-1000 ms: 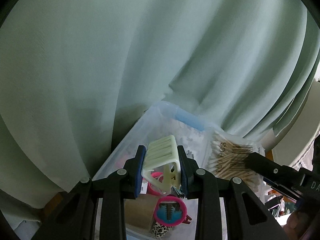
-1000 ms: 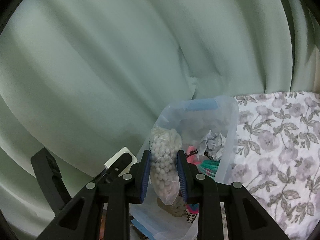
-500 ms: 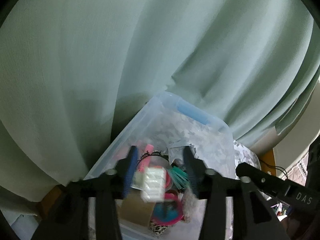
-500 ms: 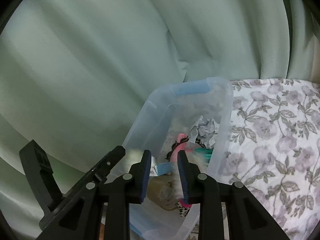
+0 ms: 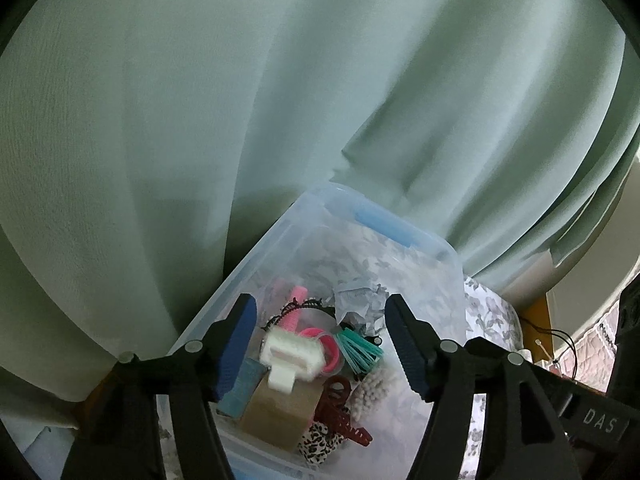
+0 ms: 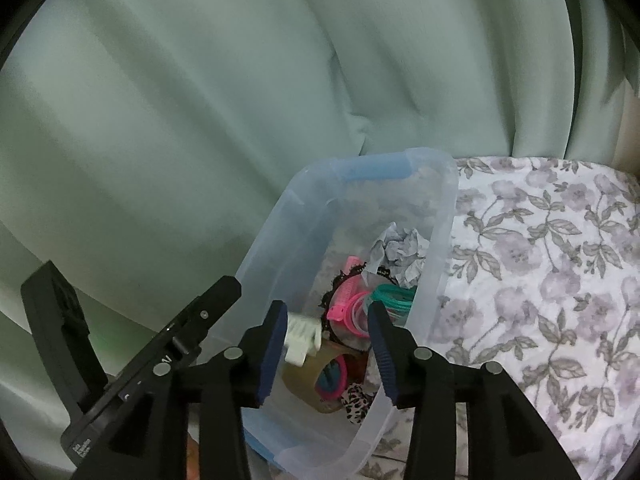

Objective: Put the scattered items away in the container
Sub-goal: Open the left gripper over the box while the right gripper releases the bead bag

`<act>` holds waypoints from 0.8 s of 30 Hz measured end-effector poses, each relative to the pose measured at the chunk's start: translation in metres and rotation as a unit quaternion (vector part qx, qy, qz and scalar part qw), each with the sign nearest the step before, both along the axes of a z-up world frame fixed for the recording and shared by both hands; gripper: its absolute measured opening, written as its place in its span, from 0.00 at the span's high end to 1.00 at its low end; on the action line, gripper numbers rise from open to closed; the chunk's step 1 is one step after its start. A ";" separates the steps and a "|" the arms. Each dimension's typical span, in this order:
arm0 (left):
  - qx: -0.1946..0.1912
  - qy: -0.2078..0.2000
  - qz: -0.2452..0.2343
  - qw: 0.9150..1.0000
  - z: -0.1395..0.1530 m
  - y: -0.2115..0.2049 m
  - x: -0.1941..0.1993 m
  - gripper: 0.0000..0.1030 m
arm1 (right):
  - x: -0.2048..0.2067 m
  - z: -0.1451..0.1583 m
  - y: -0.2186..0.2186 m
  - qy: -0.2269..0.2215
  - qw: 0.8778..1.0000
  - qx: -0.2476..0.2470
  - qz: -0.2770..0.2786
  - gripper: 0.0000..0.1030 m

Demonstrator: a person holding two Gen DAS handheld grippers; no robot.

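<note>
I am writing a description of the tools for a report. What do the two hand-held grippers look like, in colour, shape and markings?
The left hand-held gripper and the right hand-held gripper look alike: black plastic arms with small silver round fasteners, ending in two tapered fingers with dark blue ribbed pads. In the left wrist view, the other gripper's black body at the right edge bears white letters "DAS". No sleeves are visible.

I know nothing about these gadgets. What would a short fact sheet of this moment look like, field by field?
container: clear plastic bin with a blue handle, on a floral cloth
left gripper: open, empty, over the bin
right gripper: open, empty, over the bin
topmost item: white hair claw lying on a tape roll
other contents: pink clip, teal bands, dark red claw, crumpled paper
backdrop: pale green curtain
</note>
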State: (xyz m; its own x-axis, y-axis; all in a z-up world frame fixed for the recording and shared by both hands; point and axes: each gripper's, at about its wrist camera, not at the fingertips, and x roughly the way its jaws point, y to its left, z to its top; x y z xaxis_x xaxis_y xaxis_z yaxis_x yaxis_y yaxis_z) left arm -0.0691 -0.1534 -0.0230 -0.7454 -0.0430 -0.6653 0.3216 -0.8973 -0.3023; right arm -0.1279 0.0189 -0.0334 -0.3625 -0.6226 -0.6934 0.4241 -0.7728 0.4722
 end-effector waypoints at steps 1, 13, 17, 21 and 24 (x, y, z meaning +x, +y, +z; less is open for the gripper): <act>-0.002 -0.001 -0.001 1.000 0.000 0.001 0.001 0.33 | 0.002 0.001 0.000 0.002 1.000 0.004 0.001 0.54; -0.032 -0.025 -0.022 0.999 0.001 0.011 0.007 0.30 | 0.021 0.008 0.009 0.009 0.999 0.041 -0.003 0.46; -0.050 -0.035 -0.024 0.998 0.002 0.017 0.010 0.28 | 0.029 0.010 0.015 0.009 0.999 0.047 -0.004 0.45; -0.055 -0.036 -0.033 0.997 0.004 0.022 0.015 0.24 | 0.037 0.013 0.019 0.012 0.998 0.054 -0.004 0.44; -0.069 -0.046 -0.038 0.996 0.004 0.027 0.017 0.20 | 0.044 0.014 0.021 0.016 0.998 0.061 -0.001 0.43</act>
